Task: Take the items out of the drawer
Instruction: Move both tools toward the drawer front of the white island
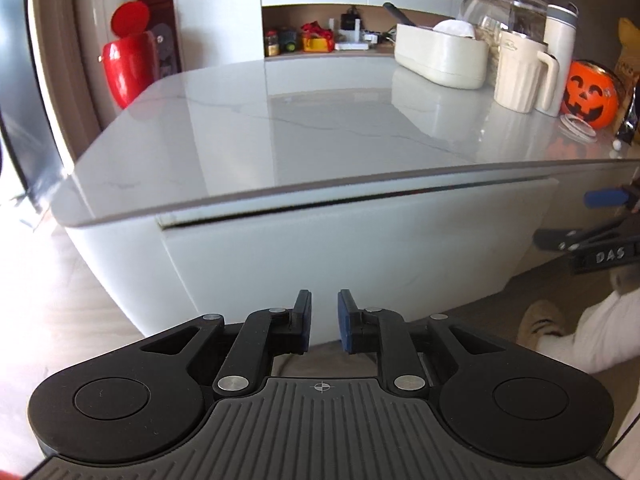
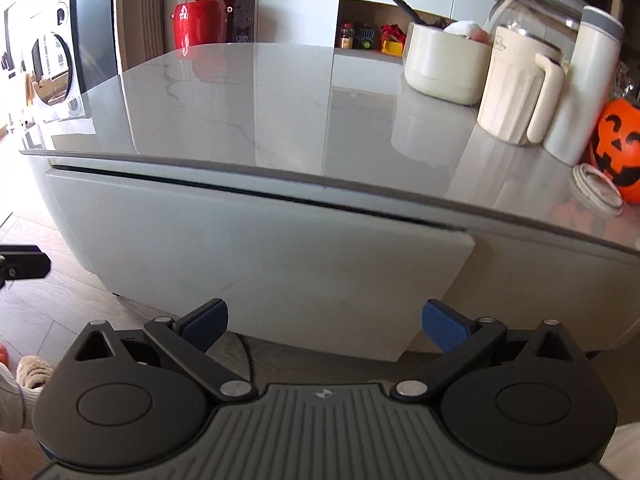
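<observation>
Left gripper (image 1: 324,322): fingers nearly together with a narrow gap between the blue pads, nothing held, hanging in front of the white drawer front (image 1: 360,248) and not touching it. Right gripper (image 2: 324,326): fingers wide apart, empty, facing the same drawer front (image 2: 256,256) near its right end, also clear of it. In the left wrist view the right gripper's blue pad (image 1: 604,198) shows at the far right, level with the dark slit under the tabletop (image 1: 280,132).

The drawer sits just beneath the tabletop edge. It appears shut or at most barely ajar; only a thin dark gap runs along its top, and no handle is visible. Its contents are hidden, so the items to be taken cannot be seen or named.

On the far right of the tabletop stand a cream tub (image 2: 444,68), a ribbed cream jug (image 2: 516,96), a glass jar (image 2: 536,4), a white flask (image 2: 584,84) and an orange pumpkin bucket (image 2: 618,152). None of these appears to come from the drawer.

Progress, as judged: nothing is yet done. Opening the drawer, reaching in and lifting items out all remain.
</observation>
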Tool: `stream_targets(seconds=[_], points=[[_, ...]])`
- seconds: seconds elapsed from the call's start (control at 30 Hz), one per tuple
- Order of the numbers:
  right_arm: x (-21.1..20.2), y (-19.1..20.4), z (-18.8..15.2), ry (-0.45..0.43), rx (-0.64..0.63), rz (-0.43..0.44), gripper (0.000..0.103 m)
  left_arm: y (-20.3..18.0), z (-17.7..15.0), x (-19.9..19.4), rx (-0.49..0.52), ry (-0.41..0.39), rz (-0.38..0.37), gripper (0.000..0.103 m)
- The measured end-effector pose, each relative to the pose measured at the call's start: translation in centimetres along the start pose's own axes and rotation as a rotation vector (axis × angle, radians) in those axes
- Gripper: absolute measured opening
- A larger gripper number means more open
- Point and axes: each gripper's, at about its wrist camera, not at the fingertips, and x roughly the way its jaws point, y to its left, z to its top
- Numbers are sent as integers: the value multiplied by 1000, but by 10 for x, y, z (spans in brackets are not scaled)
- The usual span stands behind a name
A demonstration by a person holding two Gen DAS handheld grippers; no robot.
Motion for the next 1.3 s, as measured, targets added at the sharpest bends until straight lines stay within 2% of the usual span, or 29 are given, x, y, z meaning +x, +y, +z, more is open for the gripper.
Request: stream_targets(seconds=[0.07,0.2,0.3,0.43,0.6,0.63,0.7,0.8,0.9,1.2,1.3], points=[[3,-14,7,-36,-36,-57,103,30,8,-4,6,-36,71,19],[15,-48,16,-29,13,-118,103,87,26,-12,-213,-90,89,18],[27,-67,19,16,72,-120,103,97,37,-14,-206,-120,133,19],[37,-71,24,47,36,-66,103,96,49,-14,-173,-123,92,19],[39,-65,31,33,-70,-24,103,100,45,-11,-247,-149,4,19],[41,-67,32,35,-58,-20,103,105,39,-7,-265,-146,-12,19],[41,-68,26,49,-23,-1,103,111,31,5,-291,-81,-26,19],[50,-68,23,84,-12,9,103,118,22,12,-284,-38,-13,19],[55,-67,19,92,-34,6,103,127,15,17,-322,13,5,19],[60,-71,24,89,-12,-3,103,131,12,14,-347,23,-28,18],[57,-68,22,78,-22,3,103,127,11,15,-338,29,-80,18]])
